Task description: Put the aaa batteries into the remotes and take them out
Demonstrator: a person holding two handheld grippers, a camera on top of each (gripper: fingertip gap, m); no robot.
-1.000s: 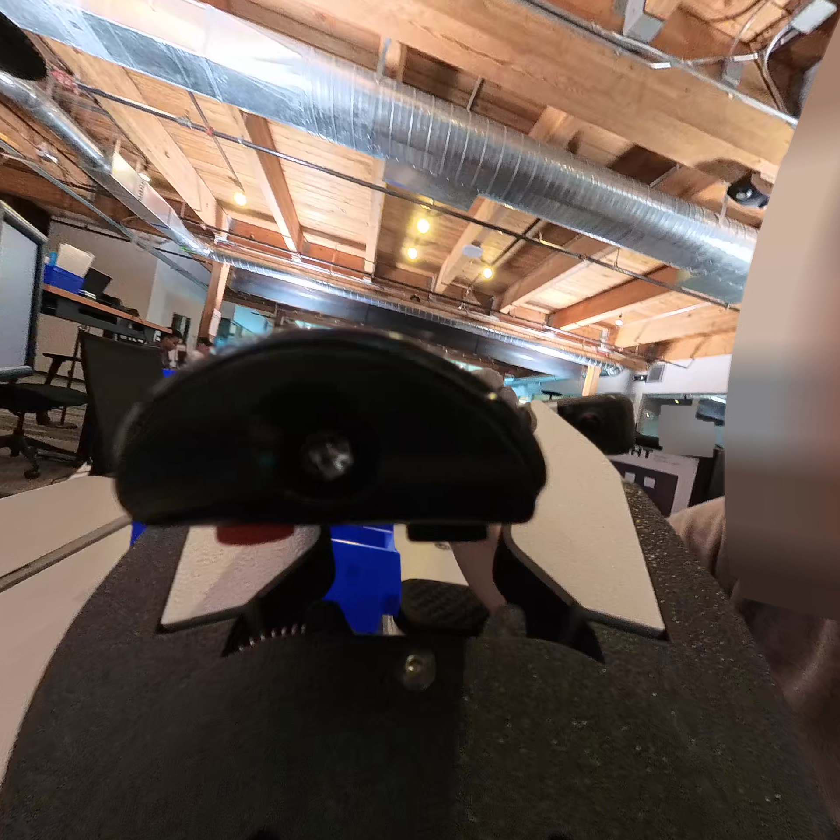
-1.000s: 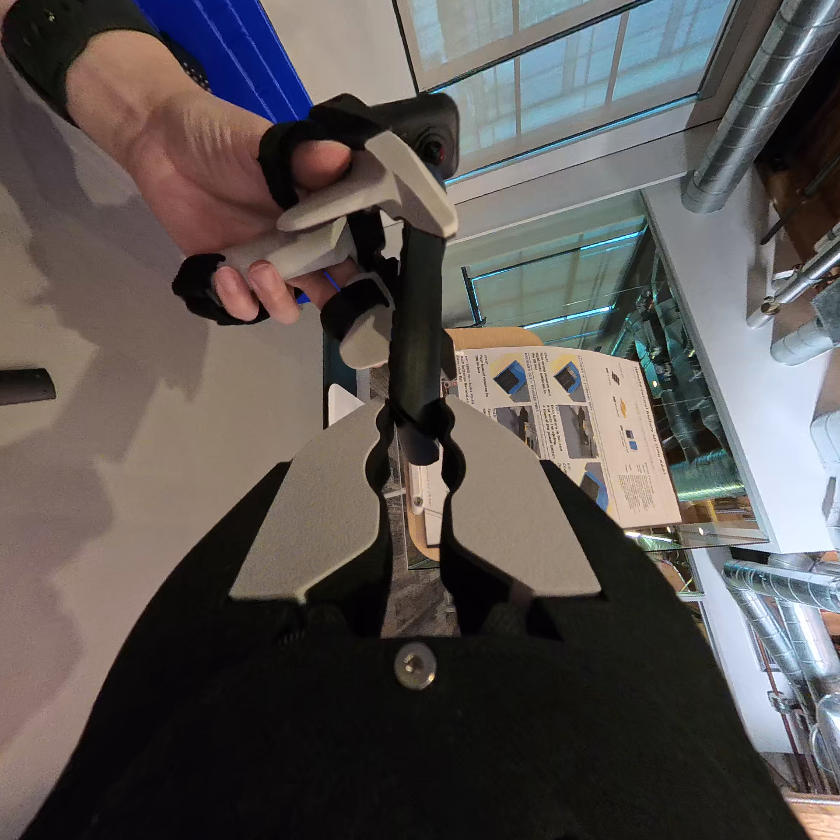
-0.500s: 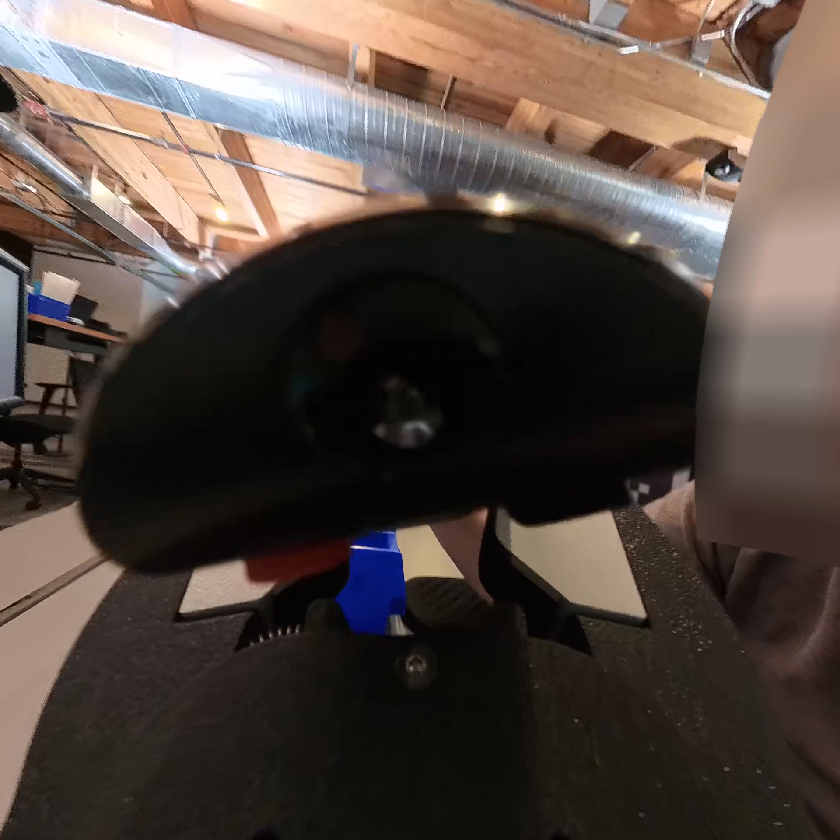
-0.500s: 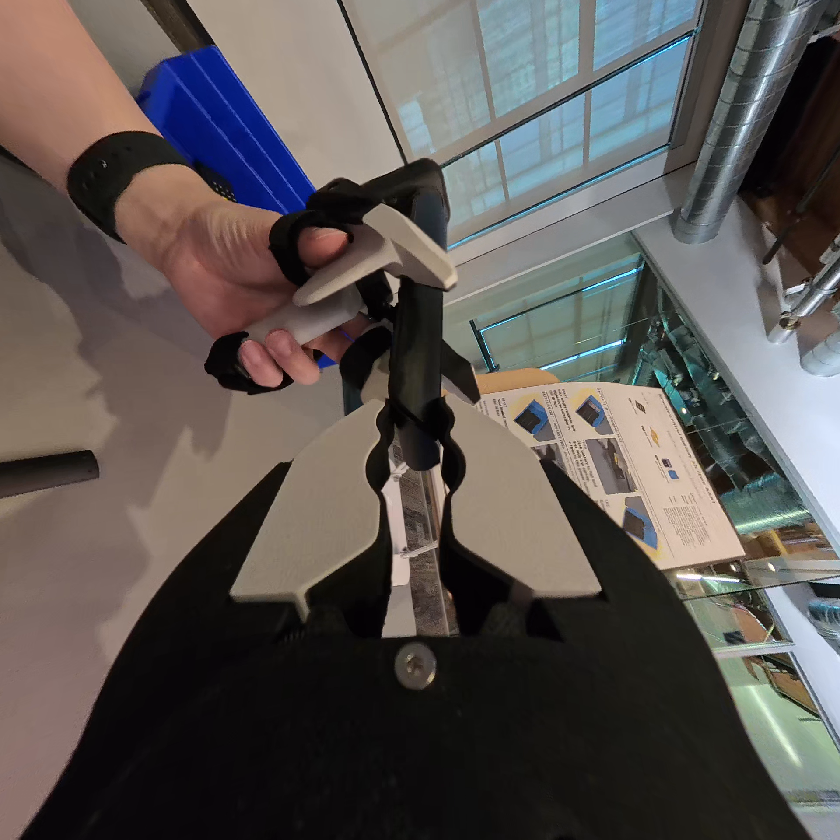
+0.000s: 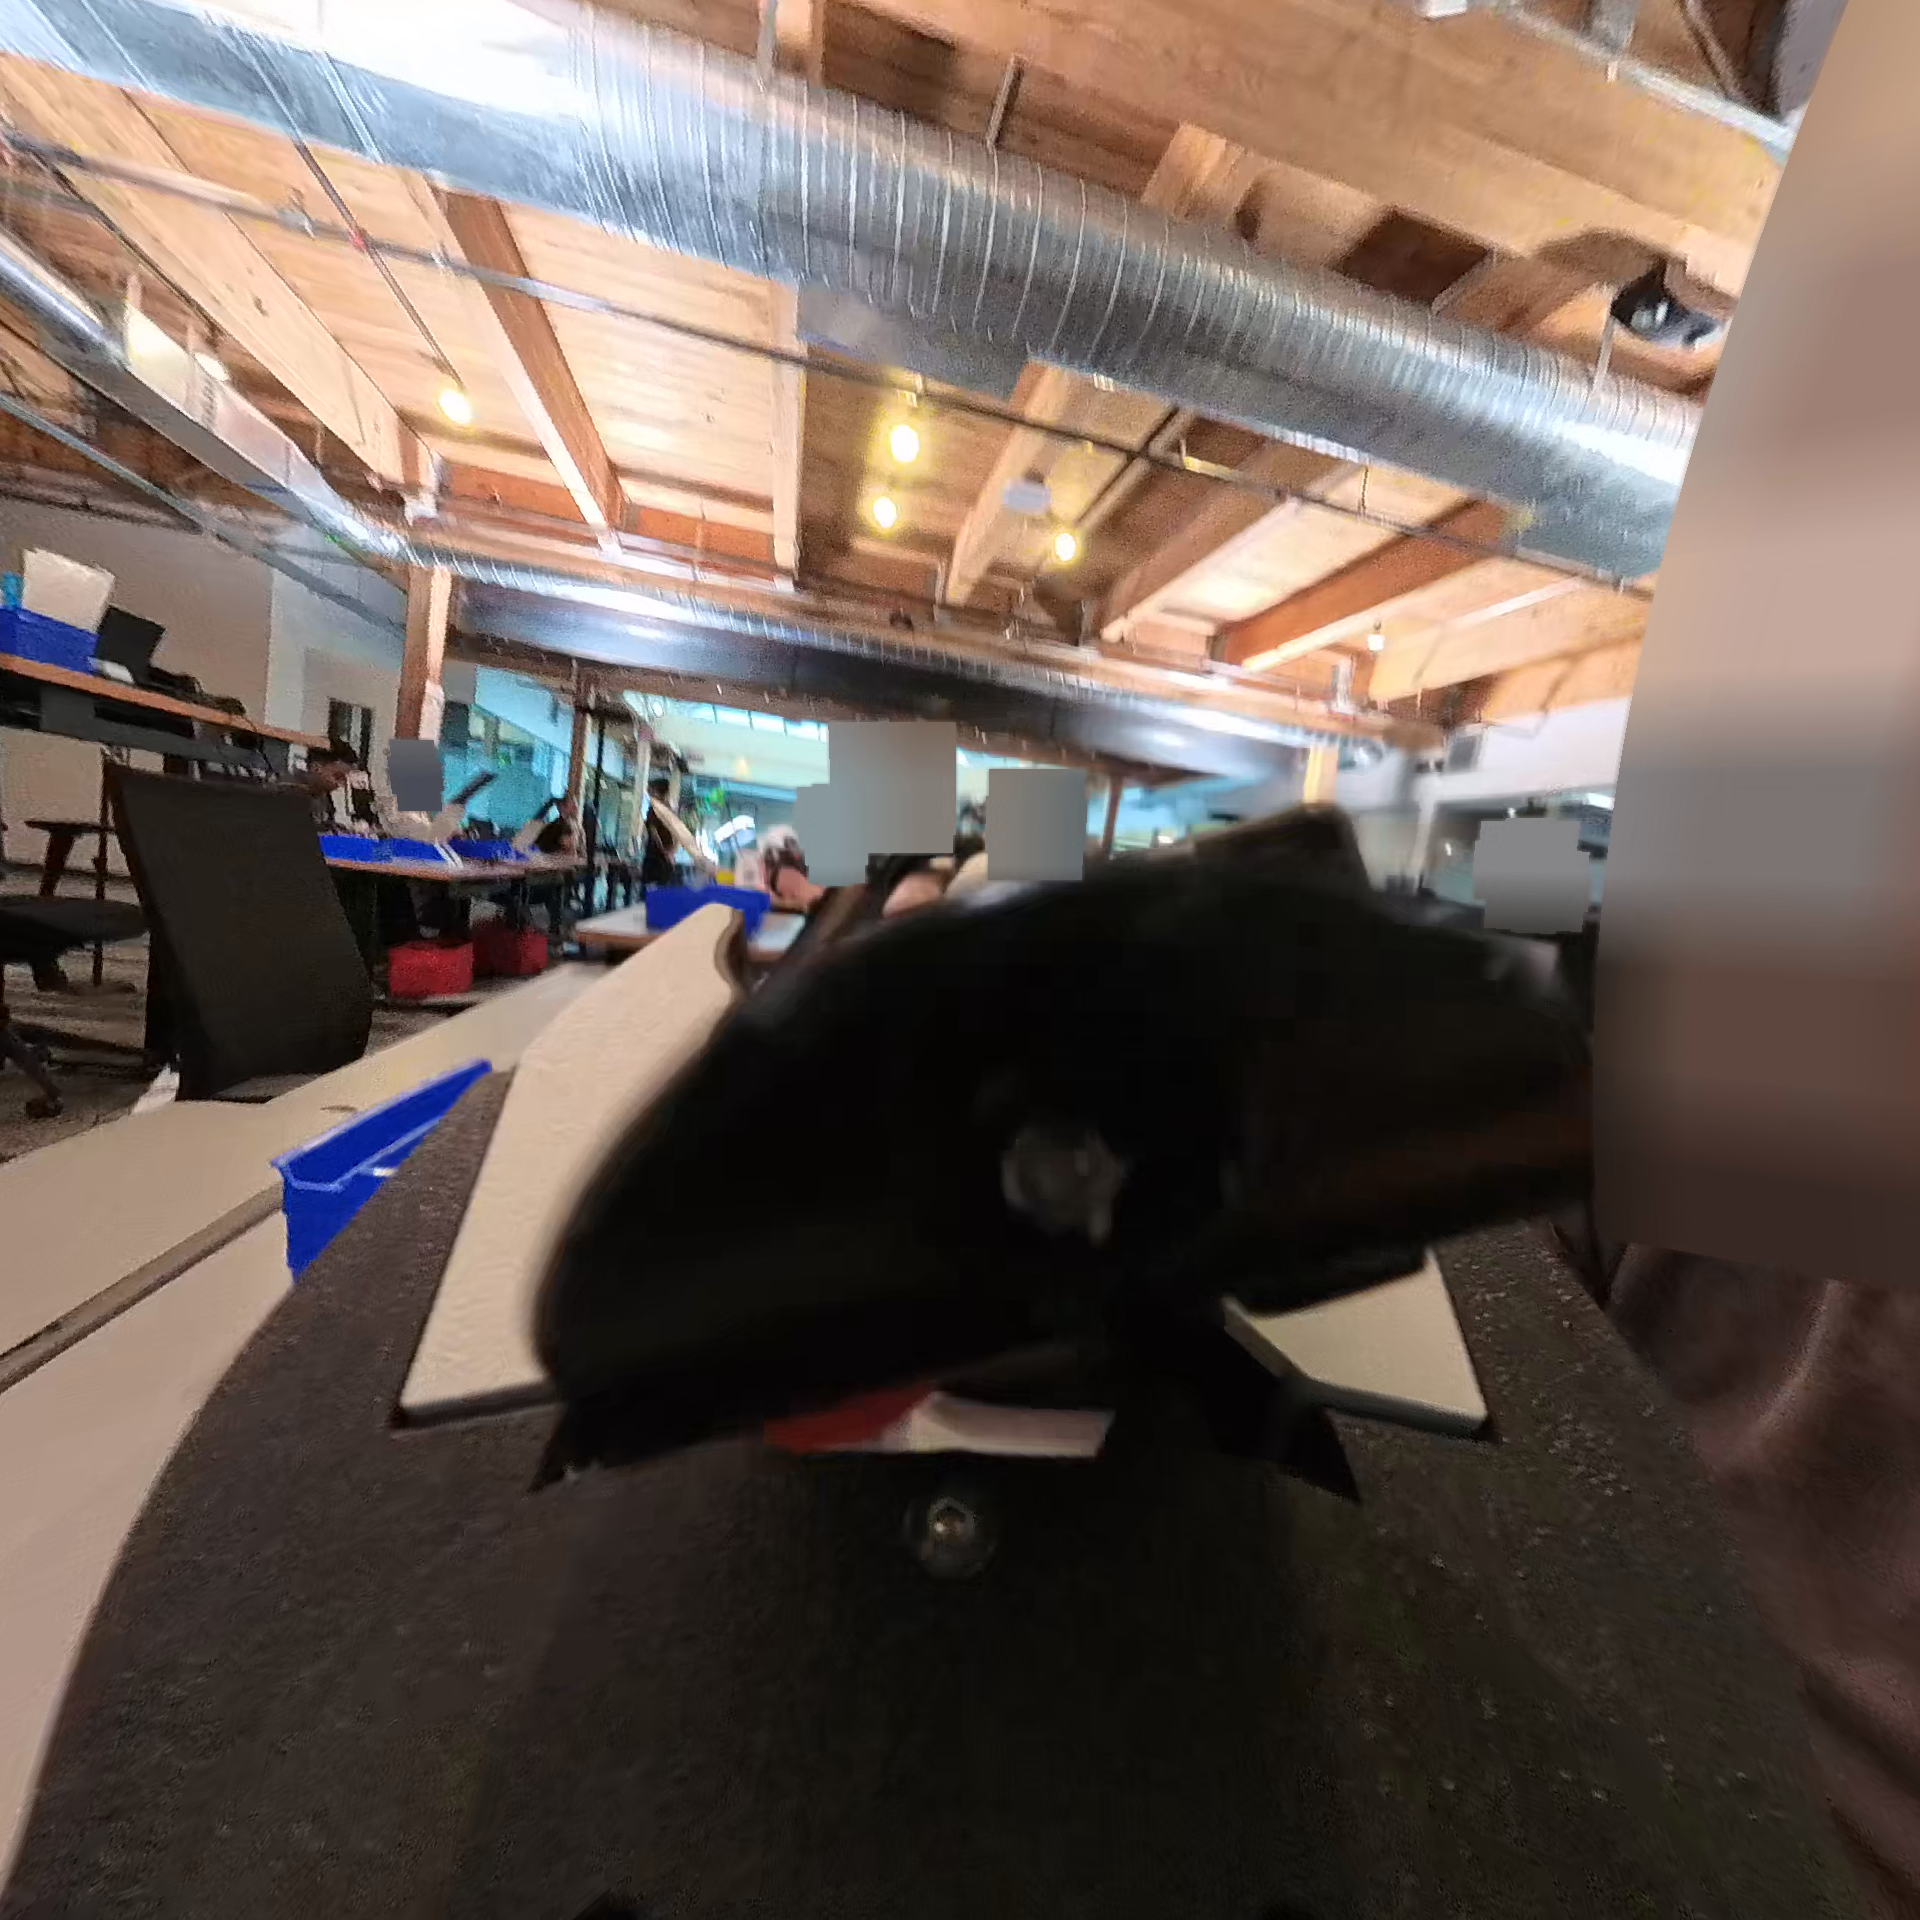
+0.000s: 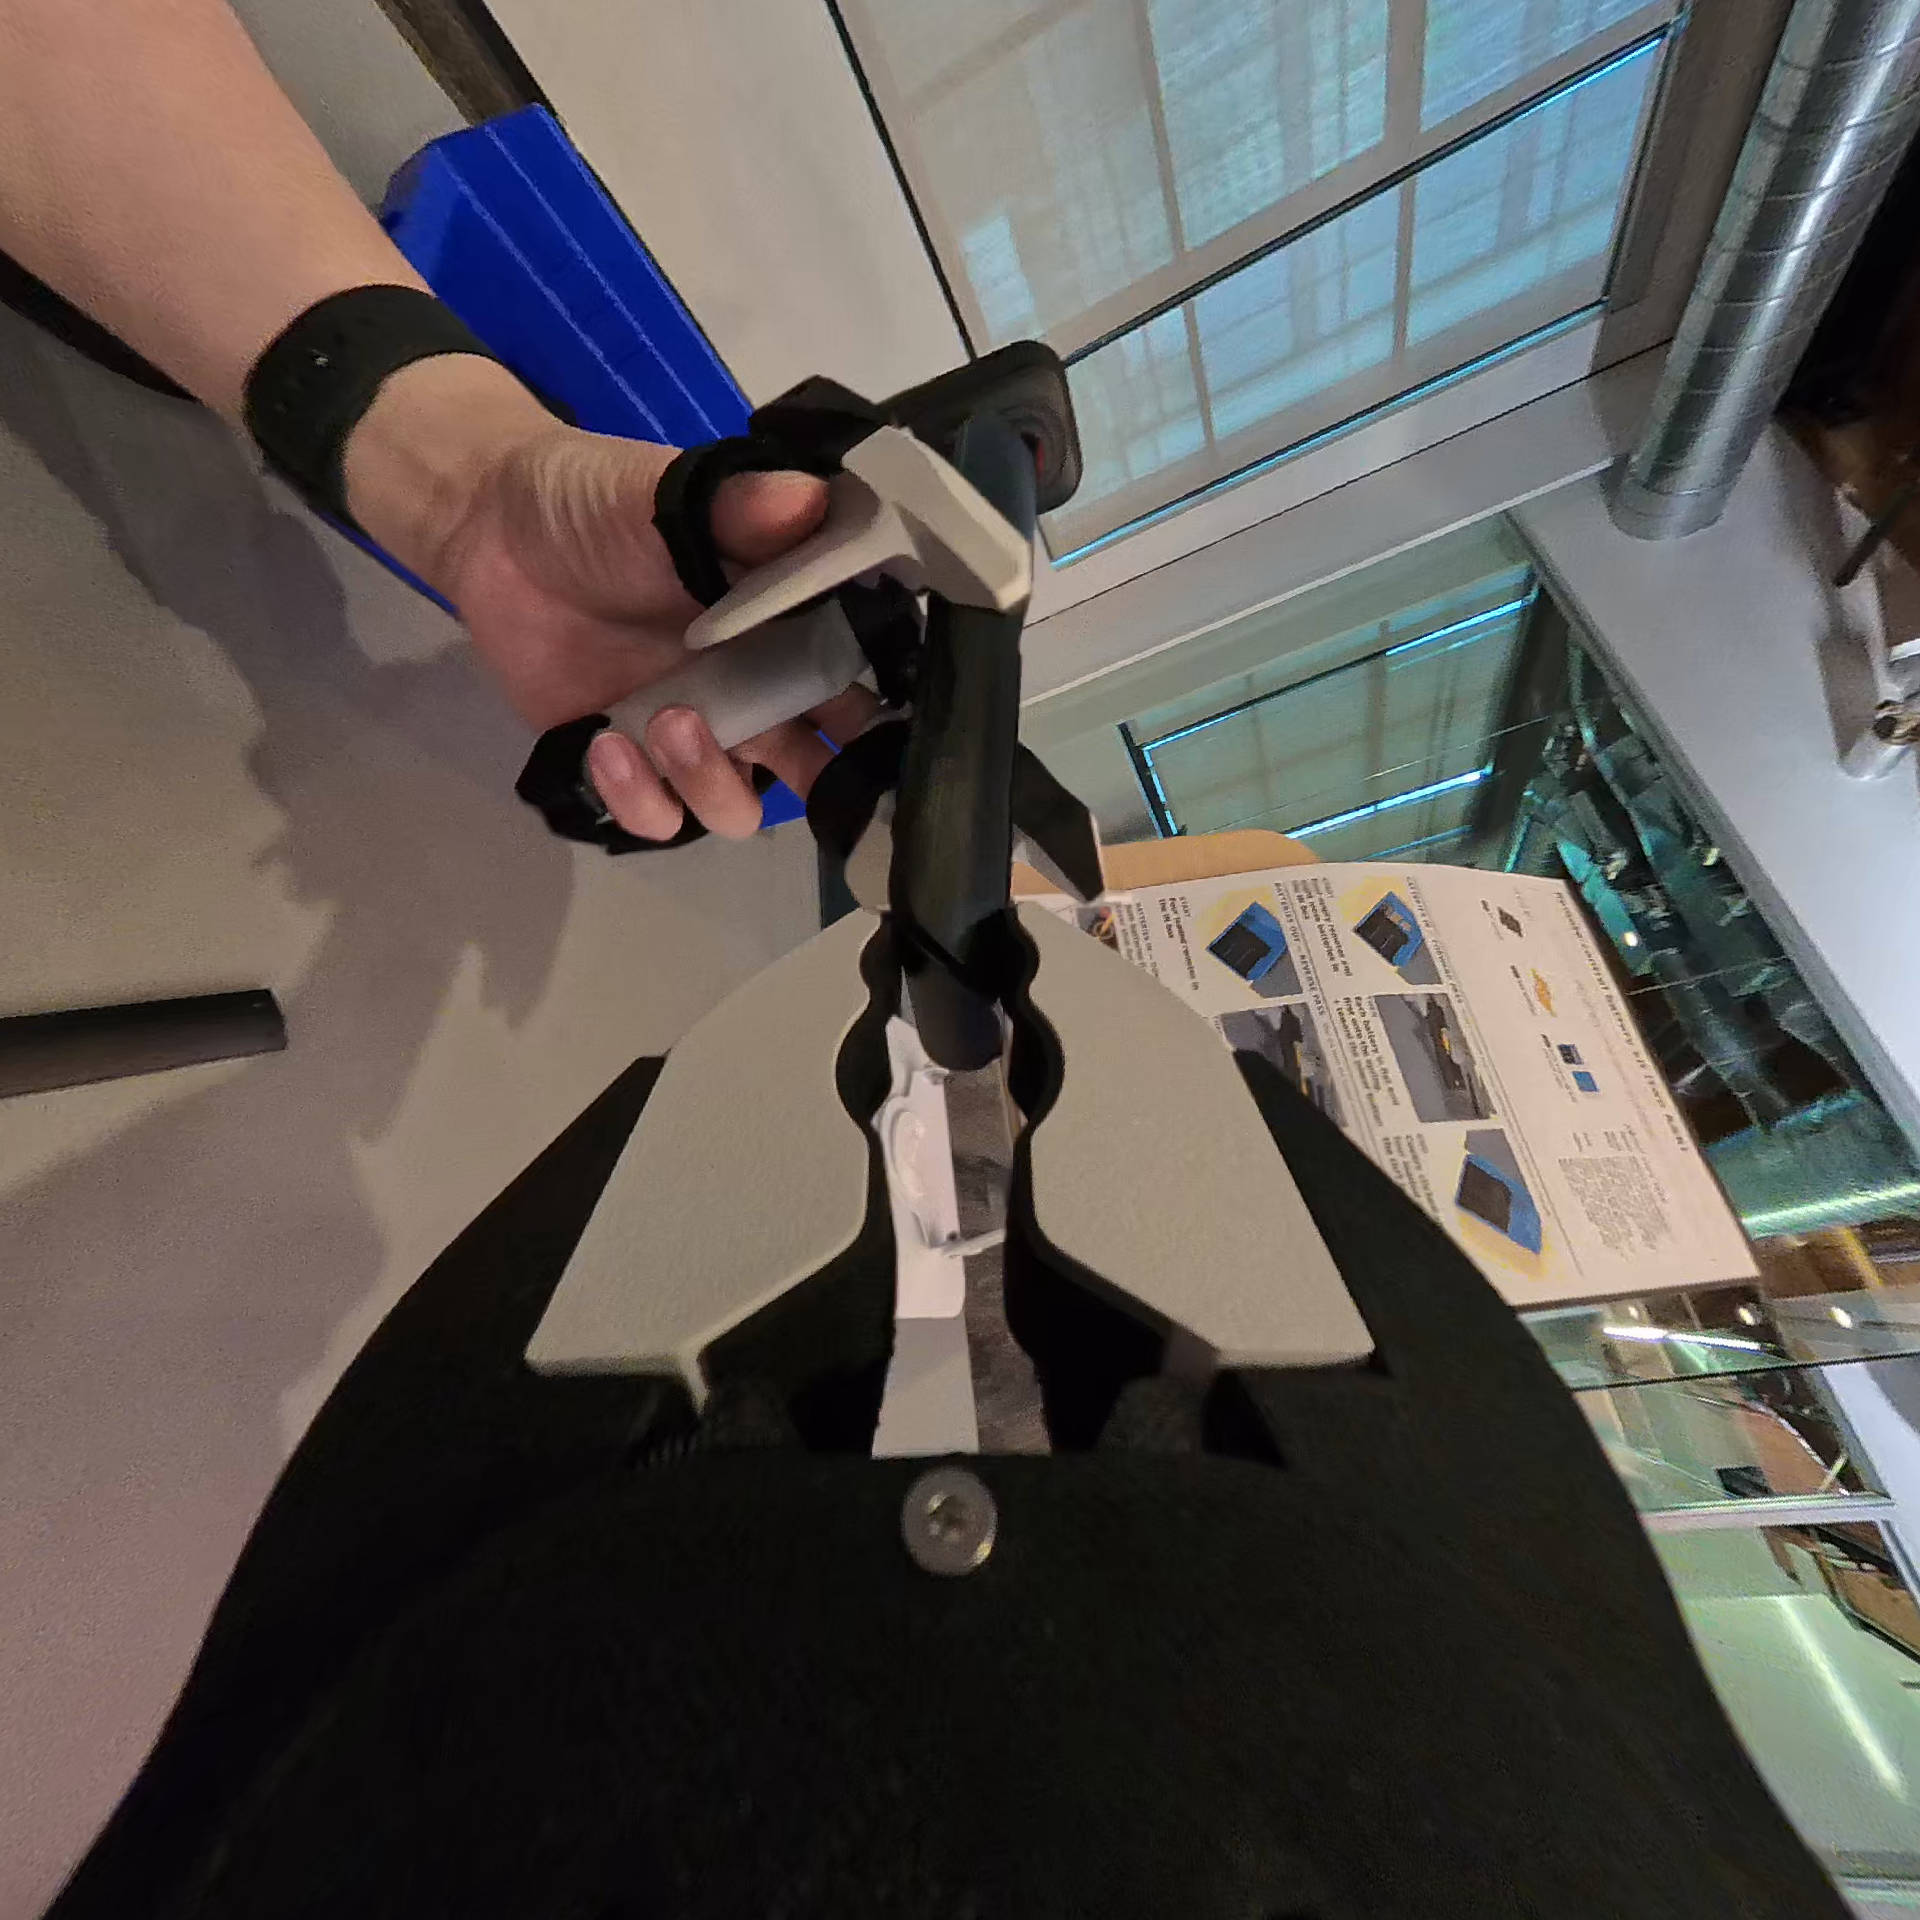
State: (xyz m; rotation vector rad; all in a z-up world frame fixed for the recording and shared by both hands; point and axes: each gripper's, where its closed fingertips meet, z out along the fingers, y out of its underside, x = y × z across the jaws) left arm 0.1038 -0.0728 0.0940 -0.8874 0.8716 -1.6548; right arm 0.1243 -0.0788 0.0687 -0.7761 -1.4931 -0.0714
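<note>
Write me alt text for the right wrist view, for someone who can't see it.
The right claw is shut on the end of a black remote, whose far end sits in the left claw, held by a hand with a black wristband. A blue bin and an illustrated instruction sheet lie behind.

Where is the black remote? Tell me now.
Right wrist view, centre: the black remote is clamped in the right tool, just right of the person's hand.
</note>
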